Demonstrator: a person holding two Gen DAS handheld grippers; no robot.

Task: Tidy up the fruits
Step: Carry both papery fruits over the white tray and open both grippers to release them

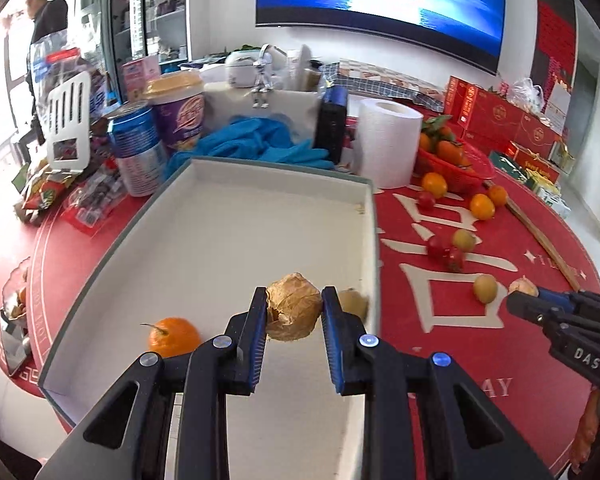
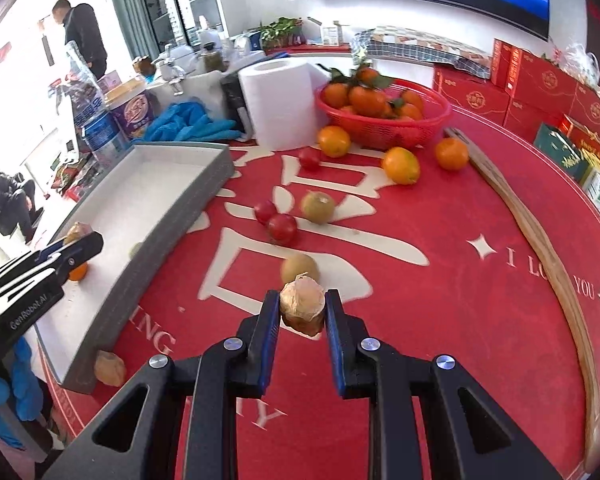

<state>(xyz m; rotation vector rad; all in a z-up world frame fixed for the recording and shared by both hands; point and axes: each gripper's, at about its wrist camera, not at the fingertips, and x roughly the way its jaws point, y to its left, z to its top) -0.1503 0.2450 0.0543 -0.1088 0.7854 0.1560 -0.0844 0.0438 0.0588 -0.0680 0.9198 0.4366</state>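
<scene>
My left gripper point(image 1: 294, 312) pinches a papery tan husked fruit point(image 1: 294, 306) over the shallow white tray point(image 1: 260, 216); my right gripper point(image 2: 302, 312) clamps another husked fruit point(image 2: 302, 307), tip upward, beside it.

The yellowish fruit point(image 1: 353, 302) behind the left gripper point(image 1: 295, 312) is smeared w/ motion blur, maybe a husk-less berry, can't tell. The right gripper point(image 1: 540, 304) is cut off at the left-wrist view's edge, tips half hidden. Print on the blue can point(image 1: 136, 148) and purple cup point(image 1: 180, 114) is too small to read. The box point(image 2: 112, 216) wall hides most of a fruit point(image 2: 137, 249) inside in the right-wrist view.
</scene>
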